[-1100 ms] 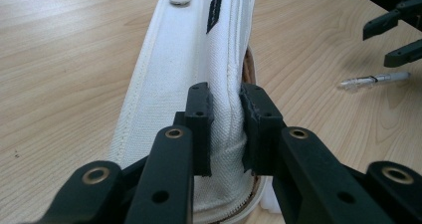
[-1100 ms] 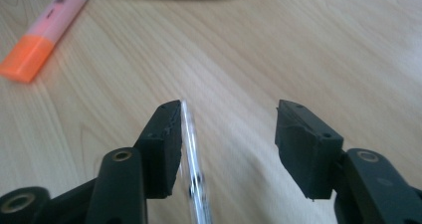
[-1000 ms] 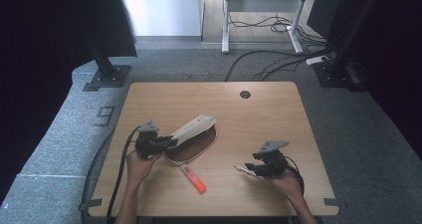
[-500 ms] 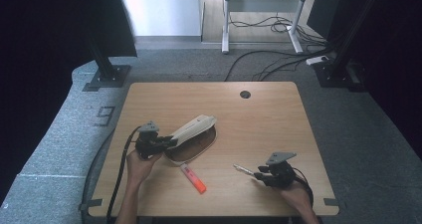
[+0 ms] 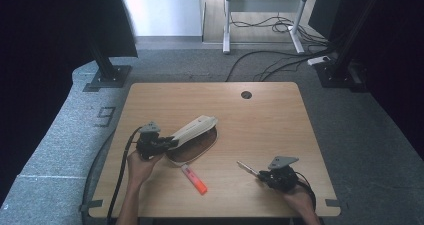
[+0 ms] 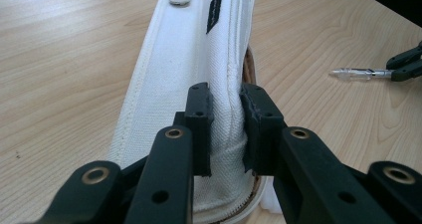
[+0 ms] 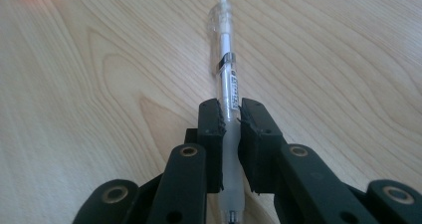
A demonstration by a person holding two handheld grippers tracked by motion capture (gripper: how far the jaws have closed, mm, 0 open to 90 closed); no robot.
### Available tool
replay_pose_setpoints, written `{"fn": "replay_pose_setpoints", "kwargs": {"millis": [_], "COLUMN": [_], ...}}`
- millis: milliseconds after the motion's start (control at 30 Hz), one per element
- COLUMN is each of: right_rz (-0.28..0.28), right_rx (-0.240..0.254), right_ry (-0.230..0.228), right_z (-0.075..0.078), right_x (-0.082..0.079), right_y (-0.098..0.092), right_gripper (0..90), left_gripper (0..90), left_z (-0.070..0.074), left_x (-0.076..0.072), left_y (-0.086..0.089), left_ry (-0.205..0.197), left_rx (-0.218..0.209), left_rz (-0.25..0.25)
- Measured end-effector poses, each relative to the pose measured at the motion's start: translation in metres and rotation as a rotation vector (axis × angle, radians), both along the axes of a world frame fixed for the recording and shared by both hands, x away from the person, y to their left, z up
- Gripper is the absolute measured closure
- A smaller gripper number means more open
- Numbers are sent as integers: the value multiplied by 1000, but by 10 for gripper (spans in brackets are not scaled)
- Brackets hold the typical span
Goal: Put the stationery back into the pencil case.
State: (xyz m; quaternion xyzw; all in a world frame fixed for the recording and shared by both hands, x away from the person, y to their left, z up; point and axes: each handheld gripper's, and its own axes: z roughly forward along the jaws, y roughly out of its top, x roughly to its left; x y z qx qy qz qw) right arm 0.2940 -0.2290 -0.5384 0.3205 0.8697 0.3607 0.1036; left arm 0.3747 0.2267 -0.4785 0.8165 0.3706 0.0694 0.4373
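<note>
Now our left gripper (image 5: 165, 144) pinches the raised flap of the white canvas zip pencil case (image 5: 195, 130), keeping its mouth open. Our right gripper (image 7: 230, 118), jaws just closed, clamps the clear plastic pen (image 7: 226, 69) lying on the pale wooden table (image 5: 270, 120), seemingly for packing. An orange highlighter (image 5: 194, 179) lies between them.

A white fabric pencil case (image 5: 194, 130), flap raised, lies near the table's left edge; a clear pen (image 7: 227, 79) lies toward its near right corner.

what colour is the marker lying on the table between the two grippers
Bright orange with a paler, pinkish cap end: the marker shows best in the high view.
</note>
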Motion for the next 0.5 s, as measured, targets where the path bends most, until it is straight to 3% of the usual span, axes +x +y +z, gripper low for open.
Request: {"fn": "replay_pose_setpoints", "kwargs": {"millis": [167,500], "right_rz": [2,17], "right_rx": [33,51], "right_ry": [-3,-31], "right_z": [6,21], "right_x": [3,15], "right_y": [2,18], "right_gripper": [785,785], "left_gripper": [753,760], "left_z": [0,1], "left_x": [0,0], "left_y": [-1,-1], "left_ry": [-5,-10], "left_rx": [5,8], "left_rz": [0,-2]}}
